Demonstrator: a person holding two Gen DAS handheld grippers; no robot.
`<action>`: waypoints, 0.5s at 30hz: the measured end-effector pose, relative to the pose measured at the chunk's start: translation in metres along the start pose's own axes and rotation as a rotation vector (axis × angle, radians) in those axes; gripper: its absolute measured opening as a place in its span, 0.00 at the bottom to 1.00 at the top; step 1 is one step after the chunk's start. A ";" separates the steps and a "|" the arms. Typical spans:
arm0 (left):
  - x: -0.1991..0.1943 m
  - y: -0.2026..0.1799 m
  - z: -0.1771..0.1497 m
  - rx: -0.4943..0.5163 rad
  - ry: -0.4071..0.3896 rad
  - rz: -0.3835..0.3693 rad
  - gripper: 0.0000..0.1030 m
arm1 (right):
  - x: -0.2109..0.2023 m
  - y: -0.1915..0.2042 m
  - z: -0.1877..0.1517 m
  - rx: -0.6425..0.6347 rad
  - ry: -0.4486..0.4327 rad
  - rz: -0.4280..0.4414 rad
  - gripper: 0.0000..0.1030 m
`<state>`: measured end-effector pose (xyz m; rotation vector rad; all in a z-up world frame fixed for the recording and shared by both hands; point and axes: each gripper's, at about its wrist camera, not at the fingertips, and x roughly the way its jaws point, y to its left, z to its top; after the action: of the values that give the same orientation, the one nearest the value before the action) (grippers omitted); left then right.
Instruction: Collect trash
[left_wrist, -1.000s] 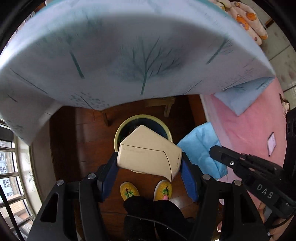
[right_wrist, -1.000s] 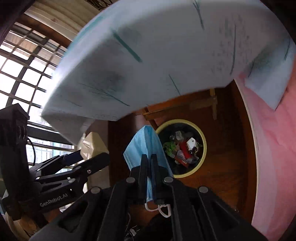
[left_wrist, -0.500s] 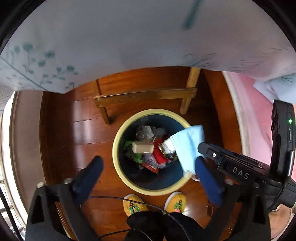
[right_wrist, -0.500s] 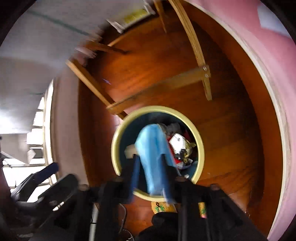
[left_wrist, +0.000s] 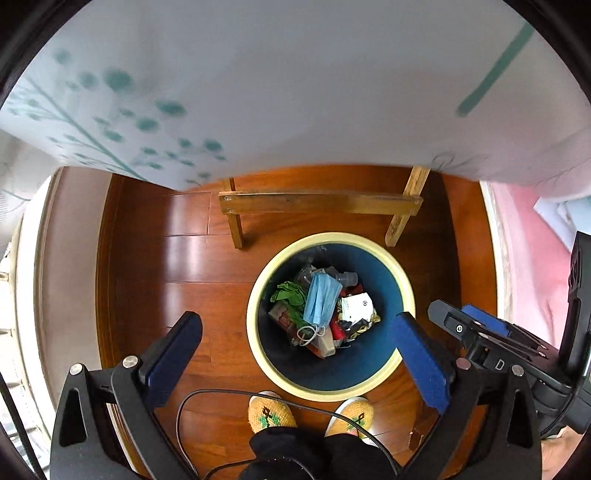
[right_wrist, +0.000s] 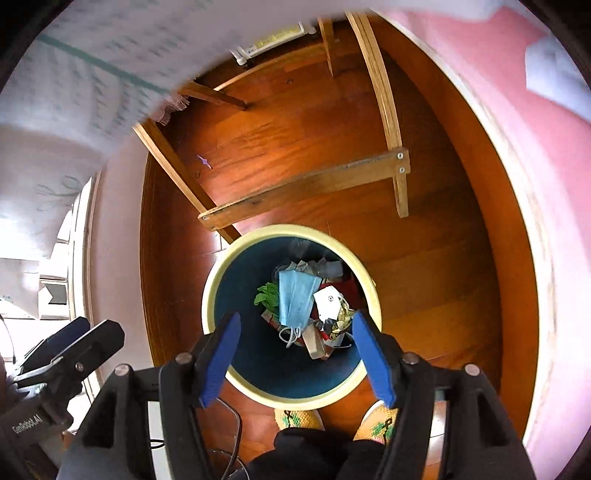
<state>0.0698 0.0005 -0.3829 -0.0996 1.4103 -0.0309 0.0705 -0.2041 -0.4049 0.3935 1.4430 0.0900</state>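
A round bin with a cream rim (left_wrist: 255, 295) and dark blue inside stands on the wooden floor; it also shows in the right wrist view (right_wrist: 208, 291). A blue face mask (left_wrist: 320, 303) lies on top of the trash in it, and shows in the right wrist view too (right_wrist: 295, 300), beside a white card (right_wrist: 328, 301) and green scraps (left_wrist: 288, 291). My left gripper (left_wrist: 295, 354) is open and empty above the bin's near side. My right gripper (right_wrist: 295, 354) is open and empty above the bin.
A wooden table frame (left_wrist: 319, 203) with a light patterned cloth (left_wrist: 258, 92) stands just behind the bin. A pink surface (right_wrist: 554, 184) lies to the right. The person's yellow slippers (left_wrist: 271, 411) are at the bin's near edge.
The left gripper opened and dropped the beige box into the bin. The right gripper then opened and the blue mask fell onto the trash. Both grippers now hang empty over the bin.
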 end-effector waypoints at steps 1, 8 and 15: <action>-0.004 0.000 0.001 -0.003 -0.003 -0.002 0.99 | -0.005 0.002 0.001 -0.004 -0.002 0.000 0.62; -0.043 0.000 0.005 -0.024 -0.007 -0.027 0.99 | -0.039 0.021 0.003 -0.029 -0.010 -0.014 0.62; -0.101 0.000 0.009 -0.009 -0.022 -0.043 0.99 | -0.090 0.042 0.001 -0.044 -0.029 -0.013 0.62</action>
<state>0.0623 0.0087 -0.2818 -0.1376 1.3864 -0.0585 0.0662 -0.1914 -0.3064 0.3476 1.4123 0.1051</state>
